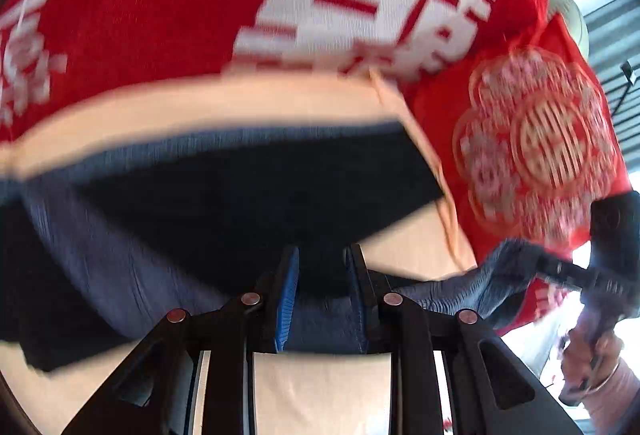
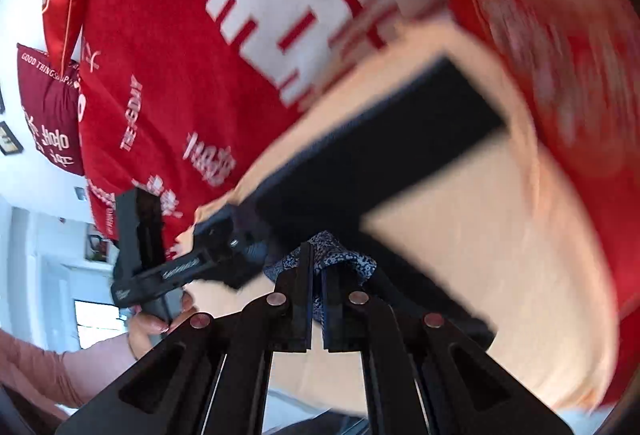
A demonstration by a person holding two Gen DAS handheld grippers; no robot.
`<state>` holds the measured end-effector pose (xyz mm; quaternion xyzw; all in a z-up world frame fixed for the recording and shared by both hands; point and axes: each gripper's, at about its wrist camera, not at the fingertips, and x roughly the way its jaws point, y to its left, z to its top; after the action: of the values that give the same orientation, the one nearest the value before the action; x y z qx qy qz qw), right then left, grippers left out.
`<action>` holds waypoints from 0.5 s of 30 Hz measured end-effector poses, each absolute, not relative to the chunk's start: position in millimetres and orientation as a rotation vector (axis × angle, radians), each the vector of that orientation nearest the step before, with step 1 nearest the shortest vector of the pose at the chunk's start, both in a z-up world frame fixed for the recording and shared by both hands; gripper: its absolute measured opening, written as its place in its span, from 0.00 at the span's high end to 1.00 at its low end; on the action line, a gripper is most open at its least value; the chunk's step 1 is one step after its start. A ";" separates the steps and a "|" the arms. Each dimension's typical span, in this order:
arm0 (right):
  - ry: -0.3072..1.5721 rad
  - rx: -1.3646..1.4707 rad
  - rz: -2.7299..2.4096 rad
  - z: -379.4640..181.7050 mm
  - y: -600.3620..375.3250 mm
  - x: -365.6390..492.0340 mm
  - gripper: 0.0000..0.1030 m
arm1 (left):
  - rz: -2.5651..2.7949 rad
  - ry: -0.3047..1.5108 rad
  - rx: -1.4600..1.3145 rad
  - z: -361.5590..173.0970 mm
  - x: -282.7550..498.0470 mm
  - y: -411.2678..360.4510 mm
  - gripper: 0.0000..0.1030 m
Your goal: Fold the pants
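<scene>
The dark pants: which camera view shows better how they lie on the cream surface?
The right wrist view. There the dark pants run as one long band over the cream surface, far end visible, near end pinched in the right tool. The left wrist view shows only a wide blurred part.

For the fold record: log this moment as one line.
stage: fold under way | left gripper: shut on pants | right gripper: shut on pants edge | surface: peach sheet | backdrop: red blanket
</scene>
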<state>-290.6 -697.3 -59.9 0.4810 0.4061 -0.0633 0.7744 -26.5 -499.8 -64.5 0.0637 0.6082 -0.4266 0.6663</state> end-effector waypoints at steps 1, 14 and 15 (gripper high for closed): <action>0.886 1.023 -0.140 -59.8 -713.0 -280.8 0.97 | -0.954 1.337 0.154 -61.5 -15.8 -511.1 0.75; 1.175 0.748 -0.299 -126.2 -822.7 -139.6 0.51 | -0.653 1.243 0.298 -84.7 40.1 -513.5 0.22; 1.169 0.735 -0.292 -124.6 -819.4 -135.7 0.38 | -0.641 1.253 0.318 -90.1 38.4 -511.2 0.22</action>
<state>-135.7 -819.4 -124.6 0.3378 0.5371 -0.1343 0.7612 38.4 -511.2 -90.1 0.1456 0.5735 -0.2932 0.7510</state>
